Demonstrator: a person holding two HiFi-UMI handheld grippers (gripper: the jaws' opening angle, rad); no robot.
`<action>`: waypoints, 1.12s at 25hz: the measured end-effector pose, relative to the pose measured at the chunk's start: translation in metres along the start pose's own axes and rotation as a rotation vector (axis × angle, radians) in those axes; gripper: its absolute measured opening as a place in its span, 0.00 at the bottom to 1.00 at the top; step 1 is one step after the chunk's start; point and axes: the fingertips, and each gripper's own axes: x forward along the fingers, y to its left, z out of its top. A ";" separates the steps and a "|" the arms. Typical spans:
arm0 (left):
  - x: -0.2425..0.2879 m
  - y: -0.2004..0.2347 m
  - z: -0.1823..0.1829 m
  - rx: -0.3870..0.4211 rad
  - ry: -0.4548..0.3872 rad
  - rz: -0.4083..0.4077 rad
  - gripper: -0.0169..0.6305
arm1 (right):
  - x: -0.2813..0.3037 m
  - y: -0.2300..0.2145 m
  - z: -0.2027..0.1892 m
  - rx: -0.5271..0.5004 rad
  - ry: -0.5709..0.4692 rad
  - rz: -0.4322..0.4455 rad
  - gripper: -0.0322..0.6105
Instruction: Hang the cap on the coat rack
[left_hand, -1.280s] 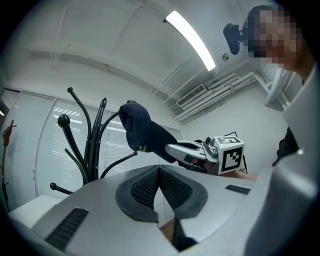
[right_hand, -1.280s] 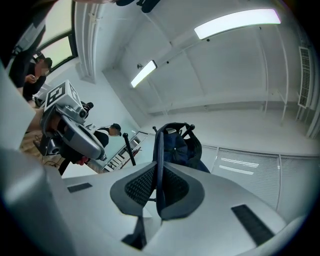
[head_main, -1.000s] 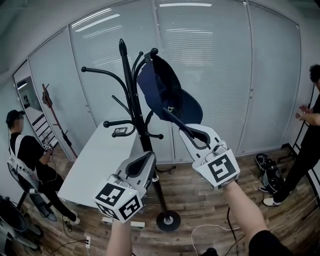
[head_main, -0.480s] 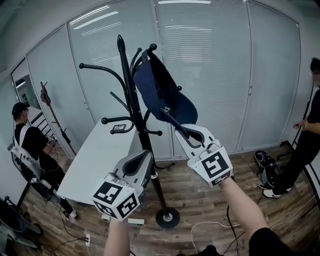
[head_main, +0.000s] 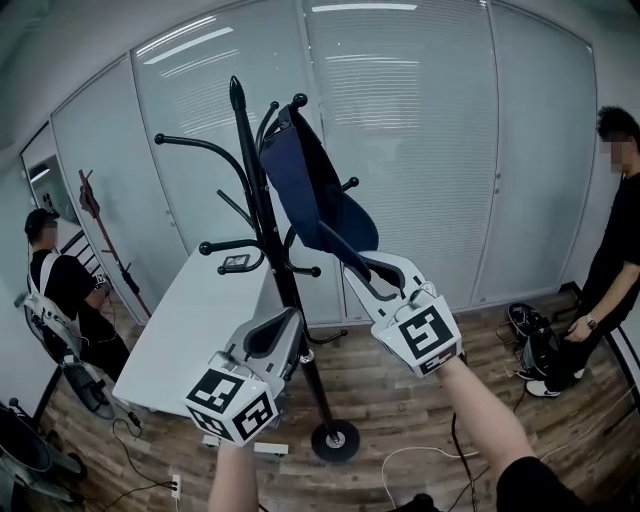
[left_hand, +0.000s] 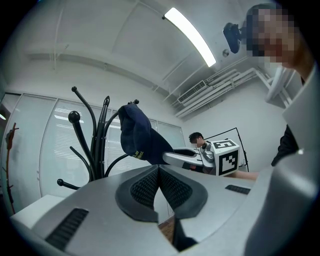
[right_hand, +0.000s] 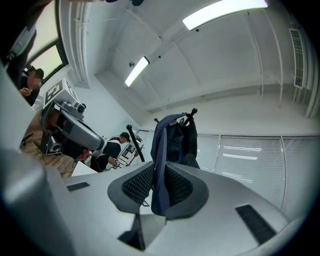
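Observation:
A navy cap (head_main: 312, 185) hangs with its crown over a top hook of the black coat rack (head_main: 262, 215). Its brim points down to the right, and my right gripper (head_main: 352, 252) is shut on that brim. In the right gripper view the cap's (right_hand: 172, 140) brim edge runs between the pads of the right gripper (right_hand: 159, 192). My left gripper (head_main: 285, 322) is lower, in front of the rack's pole, shut and empty. The left gripper view shows the left gripper (left_hand: 159, 186) with its jaws together, with the cap (left_hand: 136, 136), the coat rack (left_hand: 97, 142) and the right gripper (left_hand: 197, 157) beyond.
A white table (head_main: 195, 320) stands behind the rack on the left. The rack's round base (head_main: 335, 438) rests on the wooden floor among cables. A person (head_main: 60, 295) sits at far left and another (head_main: 608, 235) stands at far right by bags (head_main: 535, 345). Glass walls close the back.
The cap and my right gripper have drifted slightly left and down, still joined. The left gripper has barely moved. The person at right has shifted position.

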 end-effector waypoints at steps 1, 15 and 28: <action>-0.001 0.000 -0.002 0.005 0.003 0.000 0.05 | 0.000 0.000 -0.001 0.006 0.001 0.003 0.19; -0.006 -0.003 -0.001 -0.012 -0.001 0.006 0.05 | -0.009 -0.001 -0.002 0.007 0.025 0.004 0.20; -0.001 -0.025 -0.009 -0.035 0.010 0.047 0.05 | -0.051 -0.002 0.000 0.000 -0.032 0.037 0.19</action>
